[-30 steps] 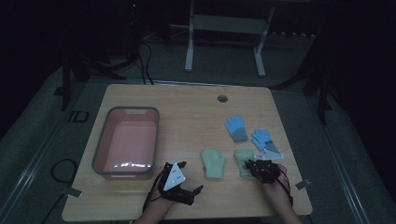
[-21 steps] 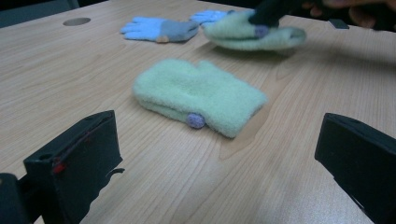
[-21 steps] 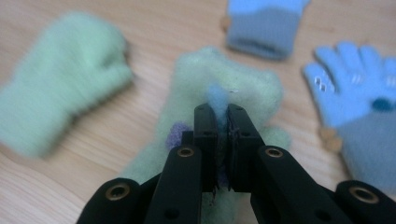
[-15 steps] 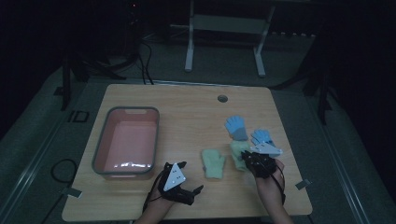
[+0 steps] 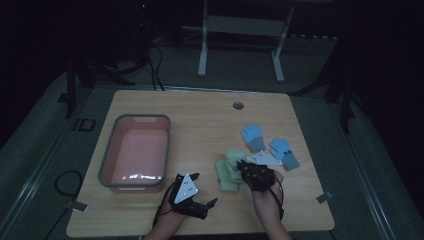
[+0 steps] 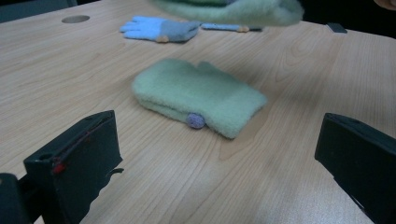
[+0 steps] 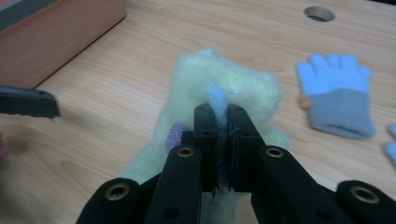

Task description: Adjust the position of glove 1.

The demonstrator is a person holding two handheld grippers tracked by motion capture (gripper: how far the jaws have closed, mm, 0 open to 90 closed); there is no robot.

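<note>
Right gripper (image 7: 217, 122) clamped narrow on a fuzzy pale-green fleece mitten (image 7: 219, 88), carried just above the wooden desk (image 5: 200, 120) and over its twin, a second green fleece mitten (image 6: 198, 95) lying flat.

Held mitten: likely light, soft, limp; it will probably sag and swing from the pinch. A cuff hem should be the surest hold.

Lying mitten: long axis runs diagonally across the left gripper view, cuff with purple button toward the camera's right, rounded tip toward its left.

Left gripper (image 6: 219, 163) wide open, empty, low before the lying mitten.
</note>
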